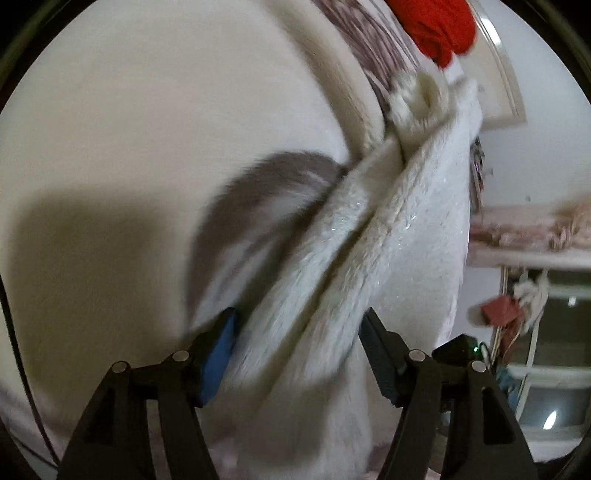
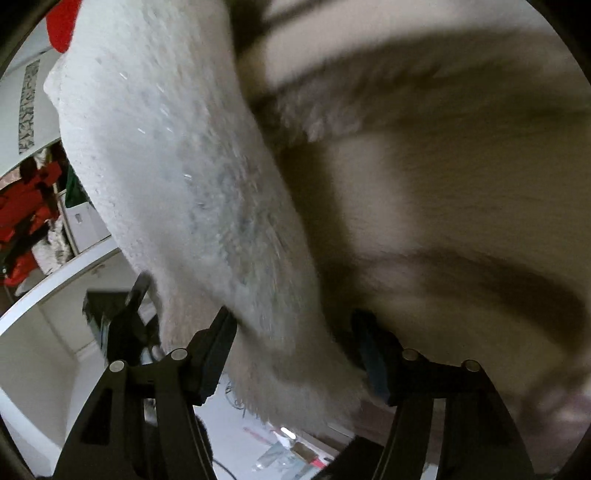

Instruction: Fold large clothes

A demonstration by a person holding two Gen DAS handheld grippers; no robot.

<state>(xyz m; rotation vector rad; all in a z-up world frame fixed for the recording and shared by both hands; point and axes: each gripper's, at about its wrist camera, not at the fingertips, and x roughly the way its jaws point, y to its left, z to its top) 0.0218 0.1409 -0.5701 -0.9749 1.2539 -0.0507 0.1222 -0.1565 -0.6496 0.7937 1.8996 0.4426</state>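
A thick white fluffy garment (image 1: pixel 388 229) runs in long folds from the upper right down between the fingers of my left gripper (image 1: pixel 299 350). The jaws stand wide apart around the bunched fleece, and the blue pads (image 1: pixel 219 354) do not squeeze it. In the right wrist view the same white garment (image 2: pixel 166 166) hangs down the left half, and its lower edge passes between the spread fingers of my right gripper (image 2: pixel 295 350). Both views are blurred. The cream bed surface (image 1: pixel 147 129) lies under the garment.
A red cloth item (image 1: pixel 439 26) and a patterned cover (image 1: pixel 362 48) lie at the far end of the bed. A window (image 1: pixel 554 350) and a cluttered shelf are at the right. The right wrist view shows orange-red clothes (image 2: pixel 22 214), white furniture and a littered floor (image 2: pixel 280 450).
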